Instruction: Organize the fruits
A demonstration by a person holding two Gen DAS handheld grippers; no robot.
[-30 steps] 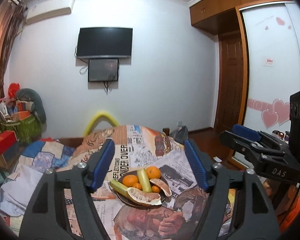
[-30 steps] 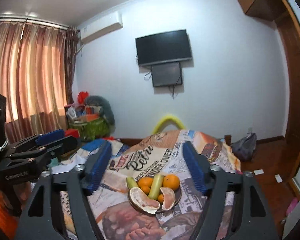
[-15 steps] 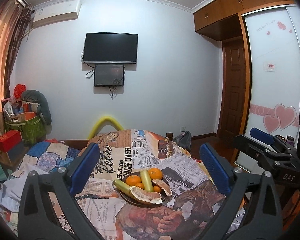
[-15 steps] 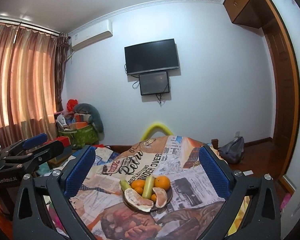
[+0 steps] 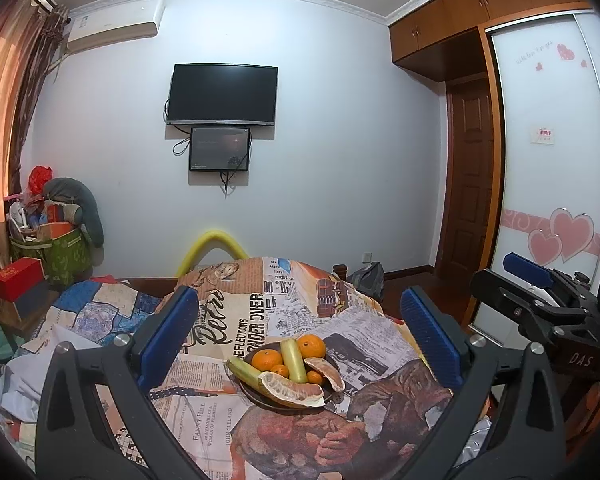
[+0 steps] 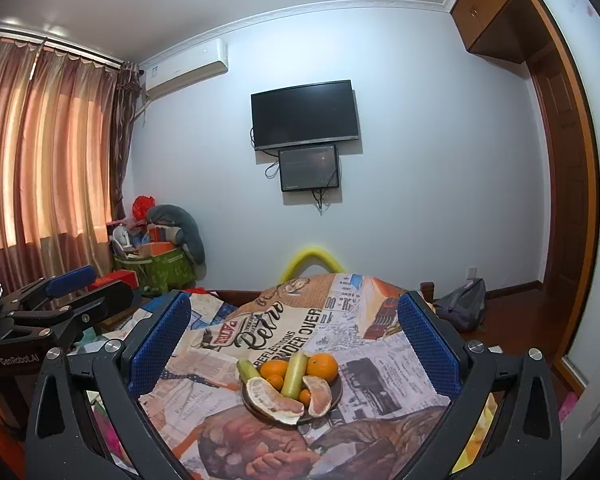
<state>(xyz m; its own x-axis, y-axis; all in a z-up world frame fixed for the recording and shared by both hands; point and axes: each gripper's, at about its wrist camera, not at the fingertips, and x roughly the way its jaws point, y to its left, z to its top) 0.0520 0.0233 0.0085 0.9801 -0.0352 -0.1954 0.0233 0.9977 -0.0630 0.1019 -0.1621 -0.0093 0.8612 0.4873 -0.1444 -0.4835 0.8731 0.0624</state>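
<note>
A dark plate [image 5: 256, 394] [image 6: 337, 392] of fruit sits on a table covered with a newspaper-print cloth [image 5: 240, 320] [image 6: 300, 320]. It holds oranges [image 5: 310, 346] [image 6: 322, 365], green fruits [image 5: 292, 360] [image 6: 293, 372] and two pomelo segments [image 5: 292, 390] [image 6: 274, 396]. My left gripper [image 5: 300, 332] is open and empty, held above and short of the plate. My right gripper [image 6: 294, 334] is open and empty, likewise short of the plate. Each gripper shows at the edge of the other's view.
A quilt-covered bed [image 5: 88, 312] lies left of the table. A green bag of clutter [image 5: 60, 252] [image 6: 160, 268] stands in the far left corner. A dark backpack [image 6: 460, 308] lies on the floor by the door. A yellow chair back [image 5: 212, 248] rises behind the table.
Both grippers opened wider over the last second. Both views tilted slightly, showing more ceiling. The fruit has not moved.
</note>
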